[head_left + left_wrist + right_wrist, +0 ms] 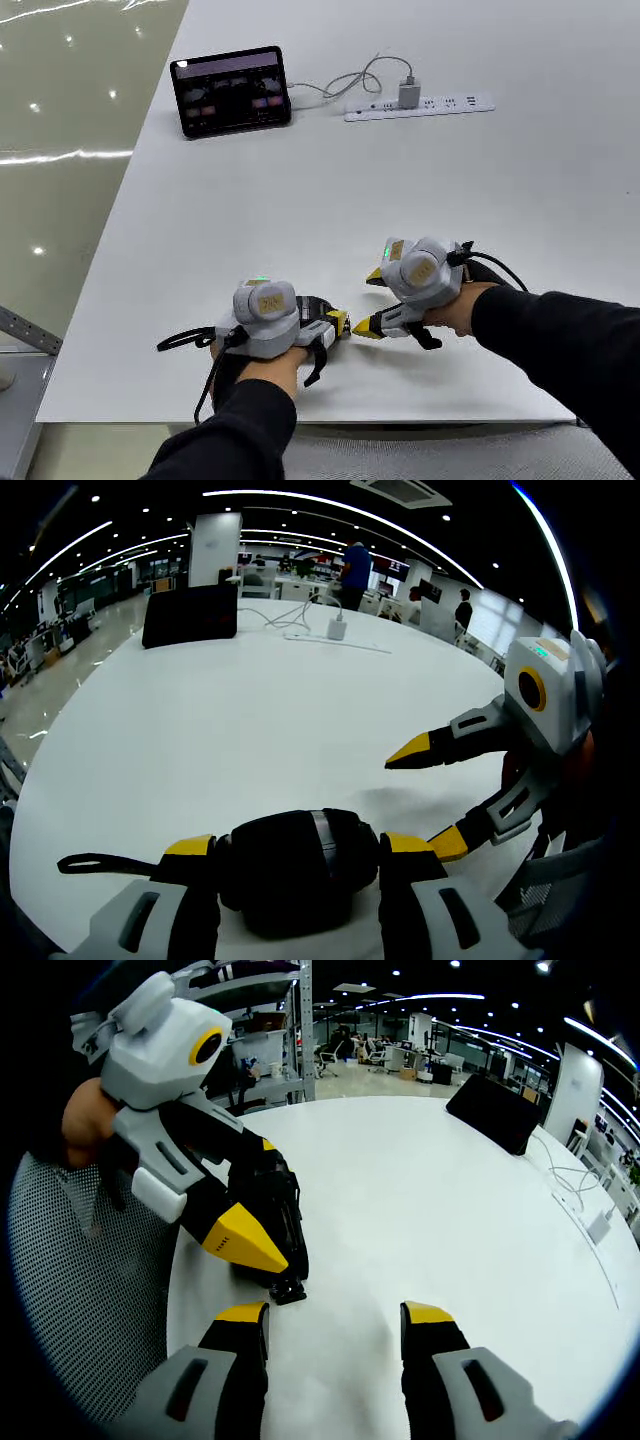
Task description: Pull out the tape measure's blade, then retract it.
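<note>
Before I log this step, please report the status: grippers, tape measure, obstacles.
Left gripper shut on black round tape measure. Right gripper open, empty, jaws toward it. Blade not yet out; nothing between them.

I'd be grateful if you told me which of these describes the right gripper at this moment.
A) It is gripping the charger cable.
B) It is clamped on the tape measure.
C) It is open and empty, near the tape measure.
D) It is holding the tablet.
C: the right gripper's jaws stand apart over bare table, while the black tape measure sits between the jaws of the left gripper.
</note>
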The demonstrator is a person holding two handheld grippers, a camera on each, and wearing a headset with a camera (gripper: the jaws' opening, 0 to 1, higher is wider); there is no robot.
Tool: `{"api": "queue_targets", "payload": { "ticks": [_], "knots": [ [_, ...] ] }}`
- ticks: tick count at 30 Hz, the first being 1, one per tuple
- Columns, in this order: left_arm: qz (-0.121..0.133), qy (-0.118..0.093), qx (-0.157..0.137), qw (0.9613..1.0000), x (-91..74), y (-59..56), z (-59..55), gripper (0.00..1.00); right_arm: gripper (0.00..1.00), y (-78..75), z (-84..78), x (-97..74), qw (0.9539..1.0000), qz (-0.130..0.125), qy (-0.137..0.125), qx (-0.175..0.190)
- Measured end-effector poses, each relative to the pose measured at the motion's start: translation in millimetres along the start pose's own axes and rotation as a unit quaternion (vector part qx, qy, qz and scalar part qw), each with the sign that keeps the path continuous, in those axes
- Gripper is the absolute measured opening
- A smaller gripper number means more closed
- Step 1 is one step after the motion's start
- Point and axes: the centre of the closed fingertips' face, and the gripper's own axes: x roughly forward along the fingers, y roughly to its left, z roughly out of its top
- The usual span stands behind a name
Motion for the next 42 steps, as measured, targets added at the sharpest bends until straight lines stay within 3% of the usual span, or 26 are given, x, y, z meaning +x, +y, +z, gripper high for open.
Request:
{"api": "queue_targets", "payload": {
  "ticks": [8, 11, 16, 23, 26, 28, 30, 31, 32, 33, 36, 37, 39, 42],
  "knots": [
    [-0.006, -0.001, 0.006, 1.0, 0.5, 0.0, -0.2, 0.61, 0.72, -12.9, -9.9, -22.1, 0.9985, -0.034, -0.013, 0.041],
    [-0.007, 0.008, 0.026, 0.9996, 1.0, -0.9, -2.6, 0.62, 0.78, -15.5, -18.2, -31.0, 0.9978, -0.043, -0.011, 0.049],
    [-0.003, 0.014, 0.037, 0.9992, 1.1, -1.8, -3.7, 0.62, 0.99, -23.4, -28.2, -43.5, 0.9919, -0.068, -0.023, 0.104],
    [-0.009, 0.014, 0.041, 0.999, 0.9, -1.5, -2.1, 0.63, 1.0, -24.9, -41.2, -60.3, 0.9889, -0.085, -0.037, 0.117],
    [-0.016, 0.006, 0.045, 0.9988, -2.7, -3.0, 5.5, 0.66, 1.0, -25.1, -44.8, -66.9, 0.988, -0.09, -0.042, 0.118],
    [-0.041, -0.002, 0.059, 0.9974, -2.9, -8.3, 10.4, 0.71, 1.0, -25.4, -47.1, -72.2, 0.9872, -0.096, -0.044, 0.119],
    [-0.096, 0.006, 0.063, 0.9934, -4.4, -21.0, 5.9, 0.73, 1.0, -26.1, -48.6, -77.4, 0.9861, -0.099, -0.049, 0.124],
    [-0.101, 0.0, 0.071, 0.9924, -5.8, -19.9, 7.5, 0.79, 1.0, -26.3, -49.3, -79.6, 0.9858, -0.1, -0.051, 0.125],
    [-0.124, -0.002, 0.082, 0.9888, -9.4, -24.4, 6.8, 0.8, 1.0, -25.9, -49.8, -83.2, 0.9854, -0.101, -0.053, 0.126],
    [-0.133, 0.009, 0.09, 0.987, -11.7, -23.4, 2.8, 0.81, 1.0, -25.2, -50.3, -85.6, 0.9854, -0.102, -0.054, 0.125],
    [-0.156, 0.012, 0.084, 0.9842, -15.4, -18.5, 4.4, 0.95, 1.0, -27.0, -54.2, -94.5, 0.9841, -0.11, -0.059, 0.126],
    [-0.152, 0.009, 0.086, 0.9847, -16.8, -11.4, 7.7, 1.0, 1.0, -27.6, -57.1, -98.4, 0.9833, -0.113, -0.06, 0.13],
    [-0.157, 0.011, 0.091, 0.9834, -19.6, -3.6, 10.7, 1.0, 1.0, -29.0, -60.8, -104.4, 0.9819, -0.119, -0.062, 0.133],
    [-0.144, -0.001, 0.103, 0.9841, -22.2, 24.0, 18.2, 1.0, 1.0, -30.5, -66.6, -116.9, 0.9791, -0.131, -0.067, 0.141]
  ]
}}
